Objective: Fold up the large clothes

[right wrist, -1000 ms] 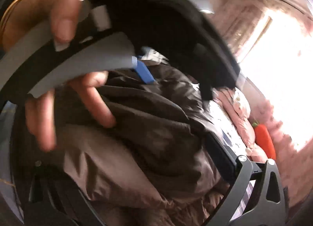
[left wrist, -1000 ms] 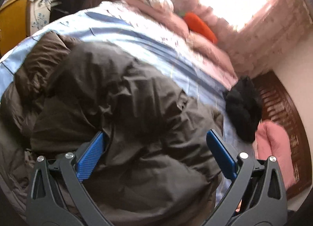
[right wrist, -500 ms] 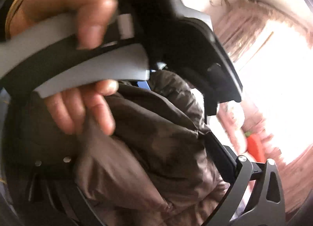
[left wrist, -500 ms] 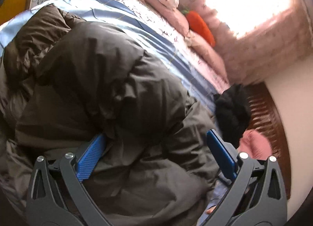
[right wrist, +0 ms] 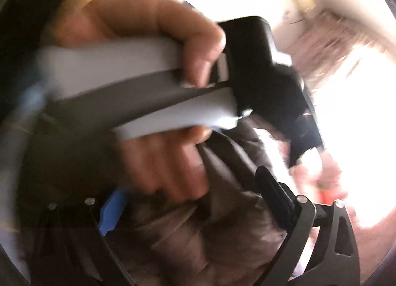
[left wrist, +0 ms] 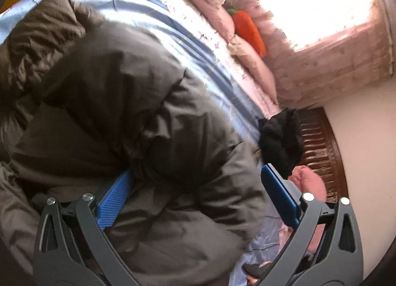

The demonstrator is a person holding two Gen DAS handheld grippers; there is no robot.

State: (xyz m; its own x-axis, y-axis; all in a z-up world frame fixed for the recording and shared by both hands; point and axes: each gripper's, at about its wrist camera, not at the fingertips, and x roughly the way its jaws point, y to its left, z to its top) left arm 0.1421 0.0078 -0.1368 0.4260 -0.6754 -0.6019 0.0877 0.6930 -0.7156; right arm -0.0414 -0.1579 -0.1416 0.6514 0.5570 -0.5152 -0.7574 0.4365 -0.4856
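Observation:
A large dark brown puffer jacket (left wrist: 118,113) lies bunched on the blue striped bed sheet (left wrist: 188,36) in the left wrist view. My left gripper (left wrist: 195,194) is open, its blue pads spread wide over the jacket's lower folds, with cloth bulging between them. In the right wrist view the jacket (right wrist: 222,231) fills the bottom. My right gripper (right wrist: 185,202) is open above it. The person's hand (right wrist: 158,26) holding the grey handle of the left gripper (right wrist: 138,93) blocks most of that view, which is blurred.
Pink pillows (left wrist: 250,63) and an orange carrot-shaped cushion (left wrist: 250,31) lie along the far side of the bed by a bright window. A black garment (left wrist: 282,137) and a pink pillow (left wrist: 309,182) rest by the wooden headboard (left wrist: 324,152) at the right.
The left gripper has swung toward the headboard, still open over the jacket. The right gripper has moved in closer behind the left hand, and its view has become blurred.

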